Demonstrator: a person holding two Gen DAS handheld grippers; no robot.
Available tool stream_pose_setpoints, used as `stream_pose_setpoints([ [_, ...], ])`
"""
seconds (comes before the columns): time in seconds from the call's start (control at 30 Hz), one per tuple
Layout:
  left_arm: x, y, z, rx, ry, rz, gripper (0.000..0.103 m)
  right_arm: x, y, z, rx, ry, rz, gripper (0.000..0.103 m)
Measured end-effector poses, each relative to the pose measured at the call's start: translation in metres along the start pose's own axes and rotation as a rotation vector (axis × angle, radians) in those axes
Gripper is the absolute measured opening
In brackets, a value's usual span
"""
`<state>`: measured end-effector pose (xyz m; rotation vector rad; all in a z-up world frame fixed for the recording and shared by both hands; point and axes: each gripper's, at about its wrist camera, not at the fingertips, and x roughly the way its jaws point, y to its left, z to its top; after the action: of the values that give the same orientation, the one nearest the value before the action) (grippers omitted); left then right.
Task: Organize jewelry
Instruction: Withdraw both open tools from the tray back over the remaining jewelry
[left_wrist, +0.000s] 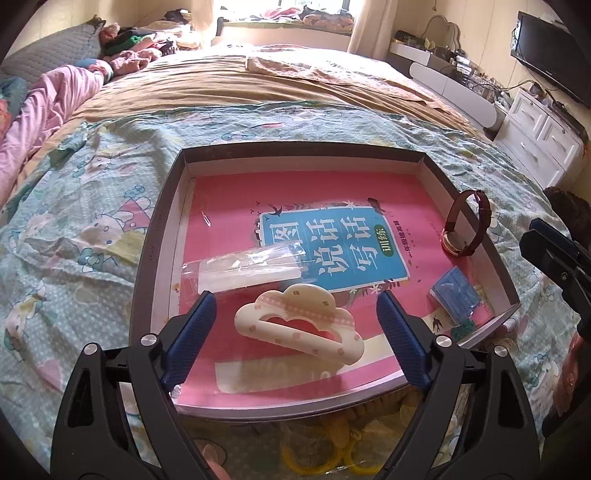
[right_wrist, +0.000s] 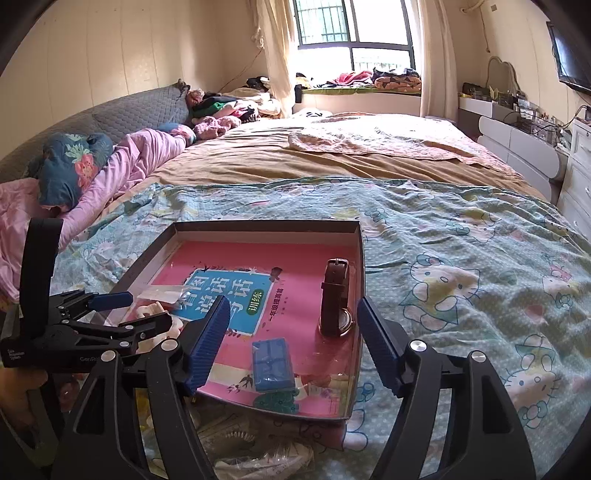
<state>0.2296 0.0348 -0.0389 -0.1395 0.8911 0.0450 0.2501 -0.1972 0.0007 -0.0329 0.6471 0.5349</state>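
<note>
Bedspread (right_wrist: 461, 258) supports shallow tray (left_wrist: 162, 221); left gripper (left_wrist: 295, 314) is held low, jaws released, flanking cloud-shaped hair claw (left_wrist: 299, 325); right gripper (right_wrist: 293, 328) is levelled, released, near brown watch (right_wrist: 334, 299).

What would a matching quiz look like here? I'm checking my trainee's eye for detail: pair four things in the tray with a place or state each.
Things:
1. cream cloud-shaped hair claw
2. brown leather-strap watch
3. small blue rectangular box
4. clear plastic packet

Descriptions:
A. standing on edge by the tray's right wall
B. lying flat at the near right corner
C. between the left gripper's open fingers
D. lying flat, partly overlapping the blue title panel

Pairs: 1-C, 2-A, 3-B, 4-D
</note>
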Motion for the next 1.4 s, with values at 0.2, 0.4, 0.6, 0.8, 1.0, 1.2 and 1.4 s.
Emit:
stream_pose_setpoints([
  [0.2, -0.016, 0.001, 0.003, -0.019, -0.022, 0.003, 0.092, -0.018, -0.006, -0.001, 0.026, -0.017, -0.003, 0.081],
  [0.4, -0.043, 0.002, 0.006, -0.040, -0.067, -0.009, 0.094, -0.036, -0.007, 0.000, 0.036, -0.048, -0.011, 0.090],
  [0.6, -0.070, 0.006, 0.007, -0.061, -0.110, -0.013, 0.094, -0.053, 0.004, 0.004, 0.005, -0.072, -0.015, 0.091],
  [0.8, -0.092, 0.009, 0.003, -0.073, -0.140, -0.016, 0.094, -0.069, 0.018, 0.005, -0.022, -0.093, 0.002, 0.091],
  [1.0, -0.104, 0.015, -0.007, -0.080, -0.146, -0.007, 0.094, -0.083, 0.030, 0.004, -0.043, -0.109, 0.012, 0.097],
  [1.2, -0.117, 0.017, -0.015, -0.078, -0.160, -0.006, 0.094, -0.091, 0.038, -0.003, -0.065, -0.093, 0.018, 0.097],
  [1.4, -0.127, 0.018, -0.024, -0.070, -0.169, -0.001, 0.094, -0.096, 0.044, -0.014, -0.081, -0.068, 0.023, 0.097],
])
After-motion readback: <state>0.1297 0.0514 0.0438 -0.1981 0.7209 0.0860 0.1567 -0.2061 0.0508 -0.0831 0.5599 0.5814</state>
